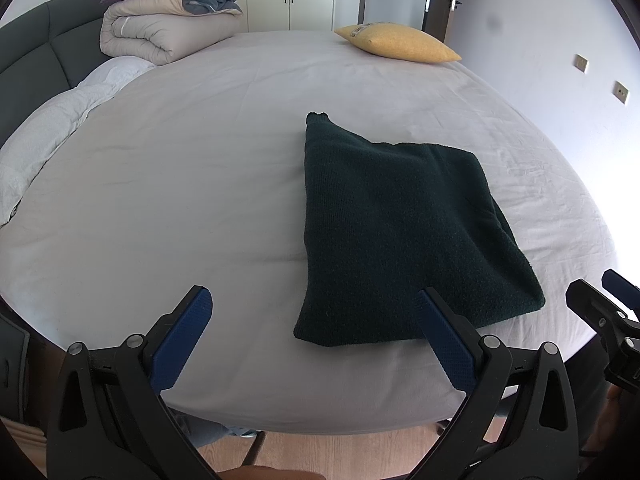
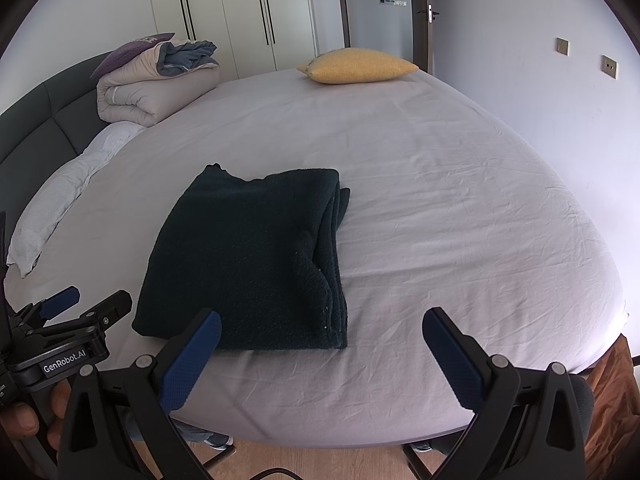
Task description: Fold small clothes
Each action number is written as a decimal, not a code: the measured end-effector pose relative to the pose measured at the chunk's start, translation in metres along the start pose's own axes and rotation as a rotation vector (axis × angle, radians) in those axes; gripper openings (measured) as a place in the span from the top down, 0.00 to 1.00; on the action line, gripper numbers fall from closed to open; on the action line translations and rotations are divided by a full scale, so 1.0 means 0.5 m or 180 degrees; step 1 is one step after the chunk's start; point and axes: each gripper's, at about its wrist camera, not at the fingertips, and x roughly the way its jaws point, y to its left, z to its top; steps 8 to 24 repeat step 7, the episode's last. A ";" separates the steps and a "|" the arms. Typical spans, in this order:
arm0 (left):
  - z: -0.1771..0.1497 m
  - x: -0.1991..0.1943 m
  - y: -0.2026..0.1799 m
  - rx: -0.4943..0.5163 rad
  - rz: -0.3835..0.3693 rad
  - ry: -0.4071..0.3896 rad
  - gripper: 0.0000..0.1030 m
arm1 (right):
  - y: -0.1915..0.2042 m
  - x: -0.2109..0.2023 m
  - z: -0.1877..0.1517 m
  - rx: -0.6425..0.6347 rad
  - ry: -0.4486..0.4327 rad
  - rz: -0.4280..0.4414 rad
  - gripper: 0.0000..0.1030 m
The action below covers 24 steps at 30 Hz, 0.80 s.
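A dark green knitted sweater (image 1: 400, 232) lies folded in a rough rectangle on the bed sheet (image 1: 180, 200); it also shows in the right wrist view (image 2: 248, 256) with stacked layers along its right edge. My left gripper (image 1: 314, 312) is open and empty, held just short of the sweater's near edge, its right finger over the near corner. My right gripper (image 2: 322, 332) is open and empty, just before the sweater's near right corner. The left gripper shows at the left edge of the right wrist view (image 2: 86, 300); the right gripper shows at the right edge of the left wrist view (image 1: 592, 292).
A yellow pillow (image 1: 396, 42) lies at the far side of the bed. A rolled duvet with a purple cushion (image 1: 160, 28) sits at the far left by the dark headboard (image 1: 28, 64). A white pillow (image 1: 52, 128) lies along the left. Wood floor (image 2: 320, 460) shows below the bed edge.
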 end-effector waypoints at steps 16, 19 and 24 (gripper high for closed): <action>-0.001 0.004 0.004 0.0006 0.0014 -0.0023 0.00 | 0.008 0.000 -0.011 0.0006 0.0025 0.0013 0.00; -0.001 0.004 0.004 0.0006 0.0014 -0.0023 0.00 | 0.008 0.000 -0.011 0.0006 0.0025 0.0013 0.00; -0.001 0.004 0.004 0.0006 0.0014 -0.0023 0.00 | 0.008 0.000 -0.011 0.0006 0.0025 0.0013 0.00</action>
